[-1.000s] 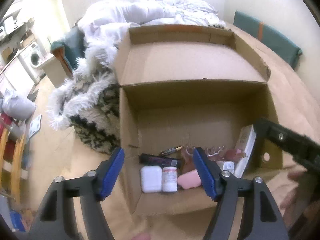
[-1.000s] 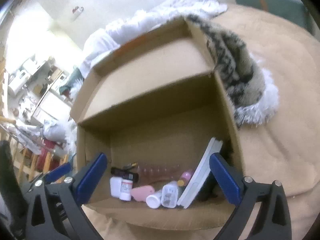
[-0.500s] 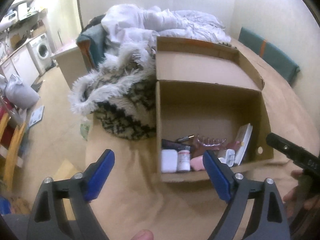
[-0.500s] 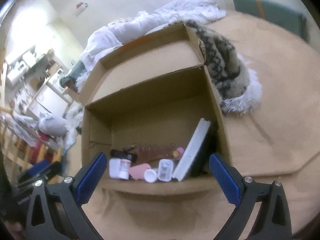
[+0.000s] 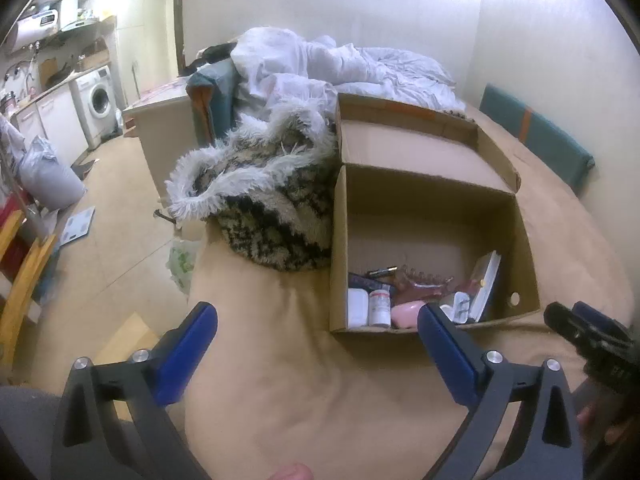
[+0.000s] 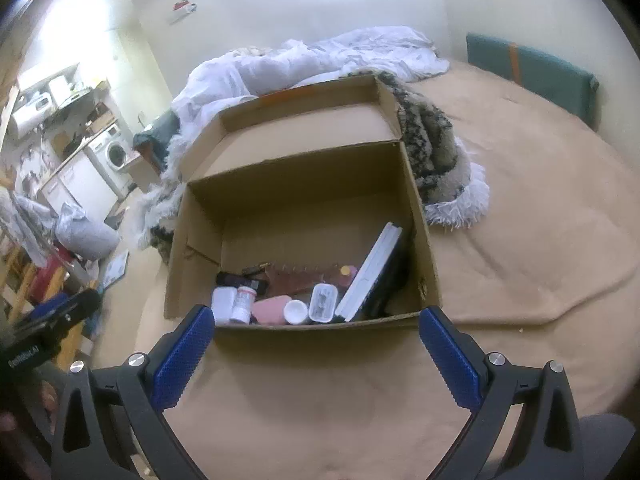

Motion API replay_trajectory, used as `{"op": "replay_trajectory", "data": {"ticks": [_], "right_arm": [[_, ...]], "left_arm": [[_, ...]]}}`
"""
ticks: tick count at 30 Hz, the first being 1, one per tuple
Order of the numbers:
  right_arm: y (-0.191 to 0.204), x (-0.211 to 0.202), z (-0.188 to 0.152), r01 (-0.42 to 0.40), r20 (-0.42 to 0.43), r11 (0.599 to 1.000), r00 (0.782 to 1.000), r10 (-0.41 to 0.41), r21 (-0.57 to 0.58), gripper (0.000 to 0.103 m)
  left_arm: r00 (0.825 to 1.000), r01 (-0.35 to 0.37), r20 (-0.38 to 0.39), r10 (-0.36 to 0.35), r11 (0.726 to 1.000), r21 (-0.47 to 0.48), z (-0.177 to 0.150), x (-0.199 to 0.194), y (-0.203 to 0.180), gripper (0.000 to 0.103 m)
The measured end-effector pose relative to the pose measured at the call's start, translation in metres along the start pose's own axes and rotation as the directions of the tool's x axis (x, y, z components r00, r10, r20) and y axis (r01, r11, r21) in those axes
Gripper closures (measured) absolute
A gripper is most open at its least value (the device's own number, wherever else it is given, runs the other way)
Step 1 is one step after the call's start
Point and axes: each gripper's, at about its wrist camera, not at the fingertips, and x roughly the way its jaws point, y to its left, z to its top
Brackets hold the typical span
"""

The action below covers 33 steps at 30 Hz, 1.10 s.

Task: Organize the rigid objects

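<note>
Brown cardboard box (image 6: 416, 216). Inside: white bottle (image 6: 222, 305), pink case (image 6: 270, 309), dark red comb (image 6: 298, 280). Blue gripper pads (image 6: 182, 356). Tan bedcover (image 6: 520, 248). Black-and-cream patterned throw (image 5: 272, 216), white fringe.

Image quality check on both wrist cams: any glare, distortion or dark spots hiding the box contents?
Left wrist view: heavy fisheye bowing, black corners, wall blown out at the top; the cardboard box interior is shadowed, so the small items are dim but countable. Right wrist view: same bowing, glare at upper left; the box's far wall is dark, and a white bottle is soft, its label unreadable.
</note>
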Motion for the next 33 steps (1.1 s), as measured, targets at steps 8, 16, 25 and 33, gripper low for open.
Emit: {"op": "replay_trajectory", "data": {"ticks": [8, 16, 25, 33], "right_arm": [[0.014, 0.017, -0.01, 0.032, -0.023, 0.998, 0.999, -0.033, -0.049, 0.0], [0.016, 0.021, -0.011, 0.041, -0.011, 0.997, 0.999, -0.042, -0.068, 0.0], [0.015, 0.018, -0.012, 0.039, -0.009, 0.996, 0.999, -0.04, -0.075, 0.0], [0.015, 0.017, -0.011, 0.041, -0.004, 0.997, 0.999, -0.041, -0.068, 0.0]], "left_arm": [[0.999, -0.027, -0.03, 0.027, 1.0, 0.01, -0.004, 0.017, -0.003, 0.003], [0.999, -0.022, -0.045, 0.023, 1.0, 0.02, -0.008, 0.02, -0.005, 0.003], [0.998, -0.041, -0.038, 0.043, 0.998, 0.038, -0.01, 0.019, -0.011, 0.003], [0.998, -0.044, -0.039, 0.045, 0.998, 0.04, -0.011, 0.02, -0.012, 0.003]]}}
